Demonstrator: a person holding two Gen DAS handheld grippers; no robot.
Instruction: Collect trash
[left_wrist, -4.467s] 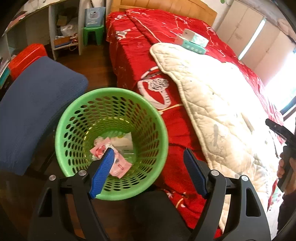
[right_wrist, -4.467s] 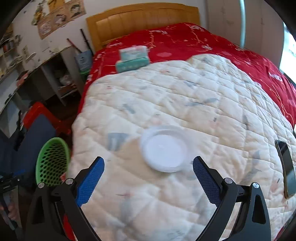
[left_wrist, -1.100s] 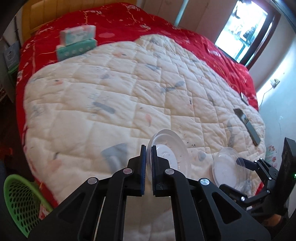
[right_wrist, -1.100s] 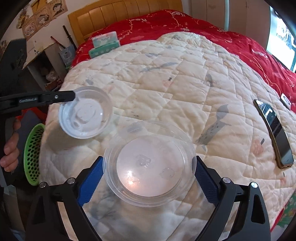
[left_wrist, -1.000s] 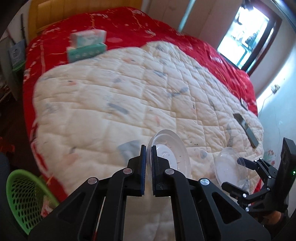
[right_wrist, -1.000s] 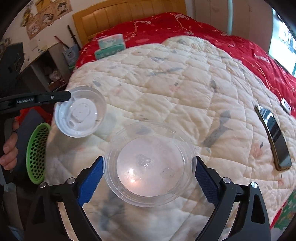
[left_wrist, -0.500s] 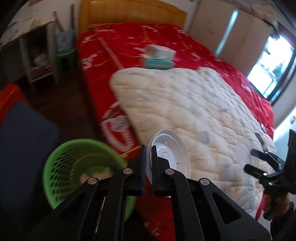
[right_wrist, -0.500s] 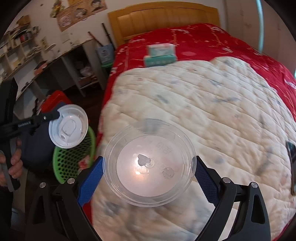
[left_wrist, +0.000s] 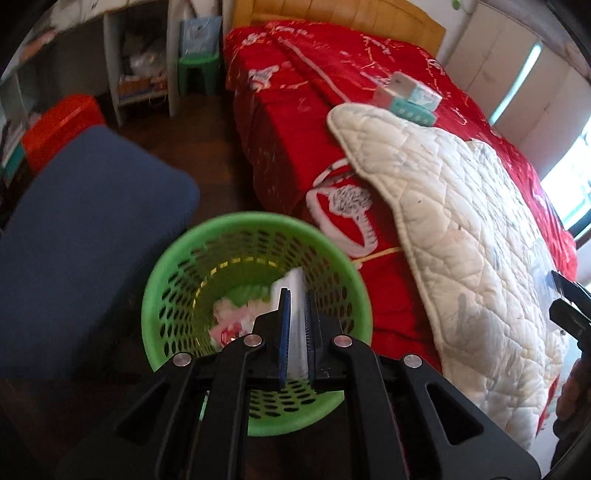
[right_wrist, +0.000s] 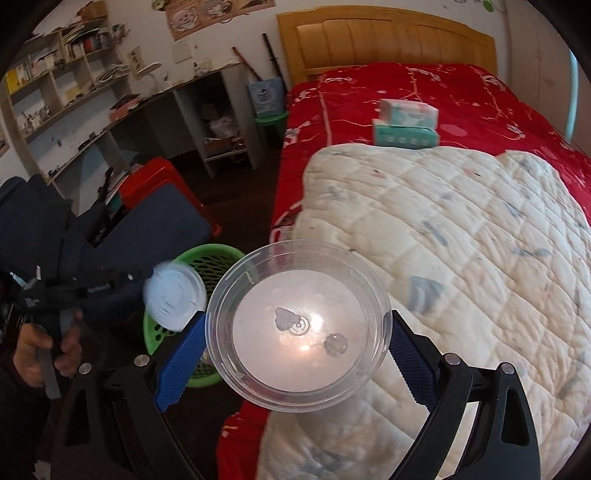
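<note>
My left gripper (left_wrist: 295, 314) is shut on a white plastic lid (left_wrist: 293, 291), seen edge-on, and holds it over the green basket (left_wrist: 255, 229). The right wrist view shows the lid (right_wrist: 175, 299) flat, above the basket (right_wrist: 210, 258). Paper and wrappers (left_wrist: 229, 321) lie in the basket's bottom. My right gripper (right_wrist: 297, 334) is shut on a clear plastic bowl (right_wrist: 297, 325), held in the air beside the bed's edge, right of the basket.
The bed has a red cover (left_wrist: 295, 122) and a white quilt (right_wrist: 461, 240). Tissue boxes (right_wrist: 406, 125) lie near the headboard. A blue chair cushion (left_wrist: 74, 221) is left of the basket. A red bin (right_wrist: 155, 181), shelves and a desk stand behind.
My left gripper has swung from over the bed to above the basket, and the lid now tilts edge-on. My right gripper has carried the bowl left toward the bed's edge.
</note>
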